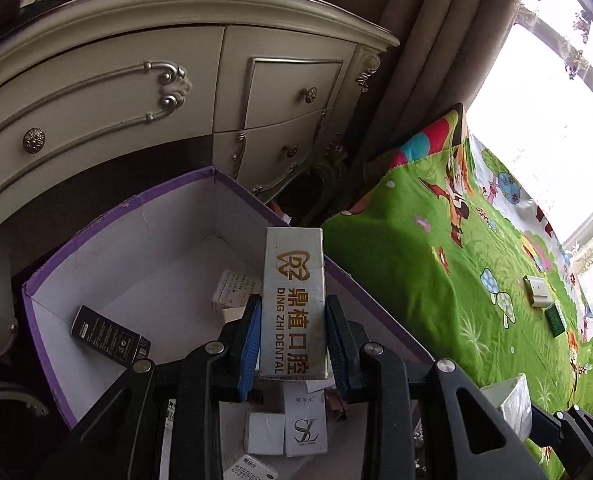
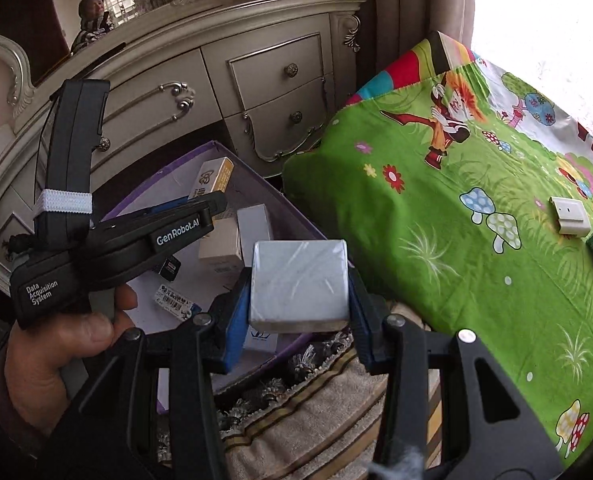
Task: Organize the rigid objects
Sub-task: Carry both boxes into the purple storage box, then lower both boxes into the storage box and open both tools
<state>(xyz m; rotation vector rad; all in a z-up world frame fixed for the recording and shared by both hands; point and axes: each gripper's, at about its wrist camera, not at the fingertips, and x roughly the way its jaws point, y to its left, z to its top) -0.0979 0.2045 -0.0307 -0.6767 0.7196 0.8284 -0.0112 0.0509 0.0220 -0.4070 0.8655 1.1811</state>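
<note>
A tall white dental box [image 1: 293, 304] stands pinched between the left gripper [image 1: 294, 344] jaws, above the purple-rimmed carton [image 1: 96, 220]. The right gripper [image 2: 298, 308] clamps a plastic-wrapped white box [image 2: 298, 282]; green bedspread [image 2: 436, 220] at three o'clock.

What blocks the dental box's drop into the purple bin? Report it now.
Nothing visible does. The left gripper holds the dental box over the open purple bin. Below it lie small boxes, such as the black box, with bare floor between them.
</note>
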